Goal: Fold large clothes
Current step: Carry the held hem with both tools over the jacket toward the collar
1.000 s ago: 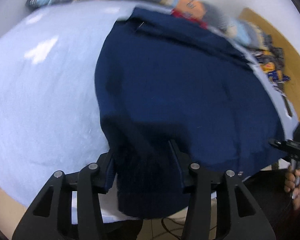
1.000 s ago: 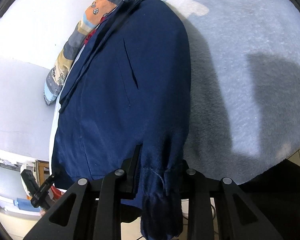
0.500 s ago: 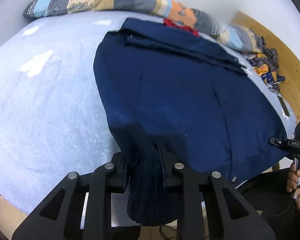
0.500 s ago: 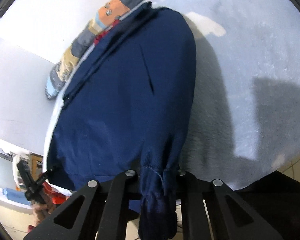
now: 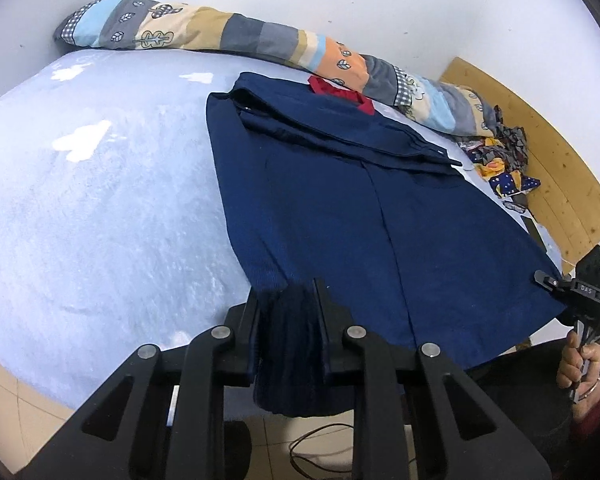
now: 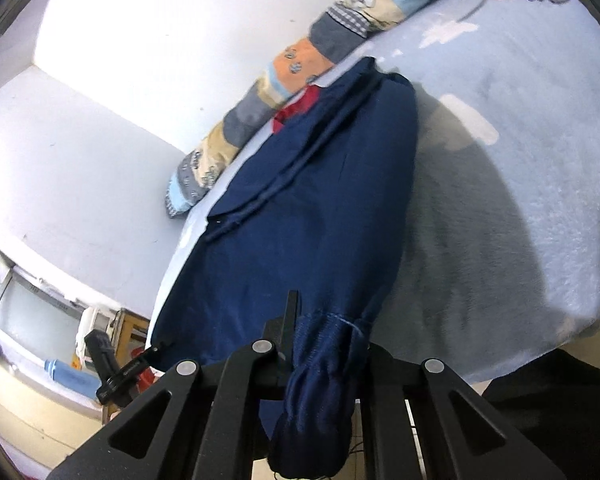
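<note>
**On a pale blue bed, two handheld grippers are pinching the near hem of a navy jacket**

On the bed [image 5: 100, 200], covered in a fluffy light blue blanket, a large navy jacket [image 5: 360, 208] is lying spread flat, its collar end pointing toward the far wall and its hem end hanging over the near edge. A strip of red lining [image 5: 340, 90] is showing at the collar.

The left gripper [image 5: 286, 312] is clamping a bunched corner of the jacket's hem, its two black fingers drawn narrow with dark fabric squeezed between them and spilling below. The right gripper [image 6: 328, 344] is gripping the other hem corner the same way, its fingers nearly together around a gathered roll of navy cloth that is drooping beneath them. In the left camera's view the right gripper is appearing at the far right edge, with the person's hand [image 5: 580, 364] wrapping its handle.

A long patchwork bolster pillow [image 5: 228, 40] in blue, tan, grey and orange is lying along the white wall behind the jacket. A small heap of patterned cloth [image 5: 500, 156] is sitting beside a wooden headboard [image 5: 548, 168] on the right
</note>
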The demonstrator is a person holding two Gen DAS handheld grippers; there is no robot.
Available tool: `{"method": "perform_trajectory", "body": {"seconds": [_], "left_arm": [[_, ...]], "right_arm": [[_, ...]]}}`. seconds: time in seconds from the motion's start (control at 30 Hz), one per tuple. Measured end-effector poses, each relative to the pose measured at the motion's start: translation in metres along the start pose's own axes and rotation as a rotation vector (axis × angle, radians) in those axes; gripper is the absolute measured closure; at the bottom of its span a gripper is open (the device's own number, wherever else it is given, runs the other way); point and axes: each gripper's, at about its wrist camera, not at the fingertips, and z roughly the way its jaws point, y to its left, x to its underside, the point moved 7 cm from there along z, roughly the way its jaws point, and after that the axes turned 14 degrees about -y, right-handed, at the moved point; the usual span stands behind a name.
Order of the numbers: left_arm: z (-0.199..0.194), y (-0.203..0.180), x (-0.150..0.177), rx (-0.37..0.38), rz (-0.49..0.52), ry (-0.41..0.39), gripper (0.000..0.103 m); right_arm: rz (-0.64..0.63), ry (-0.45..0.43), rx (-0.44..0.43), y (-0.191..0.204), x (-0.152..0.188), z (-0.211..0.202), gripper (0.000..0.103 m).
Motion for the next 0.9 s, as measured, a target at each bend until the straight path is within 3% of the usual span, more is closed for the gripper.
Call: {"method": "perform_trajectory", "body": {"seconds": [0.17, 0.27, 0.3, 0.4, 0.63, 0.67, 0.73, 0.9], "left_arm": [[0.0, -0.006, 0.004, 0.016, 0.022, 0.024, 0.084], [0.012, 0.003, 0.013, -0.011, 0.003, 0.087, 0.081], [0.018, 0.008, 0.017, -0.043, 0.0, 0.117, 0.078], [0.031, 0.024, 0.025, -0.141, -0.005, 0.175, 0.048], [0.06, 0.037, 0.036, -0.161, -0.058, 0.245, 0.047], [0.061, 0.034, 0.037, -0.164, -0.047, 0.237, 0.048], [0.057, 0.025, 0.034, -0.137, -0.027, 0.217, 0.088], [0.032, 0.011, 0.019, -0.066, -0.042, 0.125, 0.088]], "right_arm": [[0.001, 0.005, -0.007, 0.009, 0.001, 0.0, 0.094], [0.021, 0.006, 0.022, 0.0, 0.0, 0.002, 0.094], [0.024, 0.009, 0.034, -0.002, -0.001, 0.005, 0.094], [0.007, 0.018, 0.047, -0.001, 0.001, 0.006, 0.094], [0.005, 0.033, 0.051, -0.006, 0.005, 0.01, 0.094], [0.005, 0.037, 0.05, -0.006, 0.006, 0.009, 0.094], [0.005, 0.042, 0.047, -0.006, 0.007, 0.011, 0.094], [0.024, 0.022, 0.018, -0.007, 0.005, 0.004, 0.094]]}}
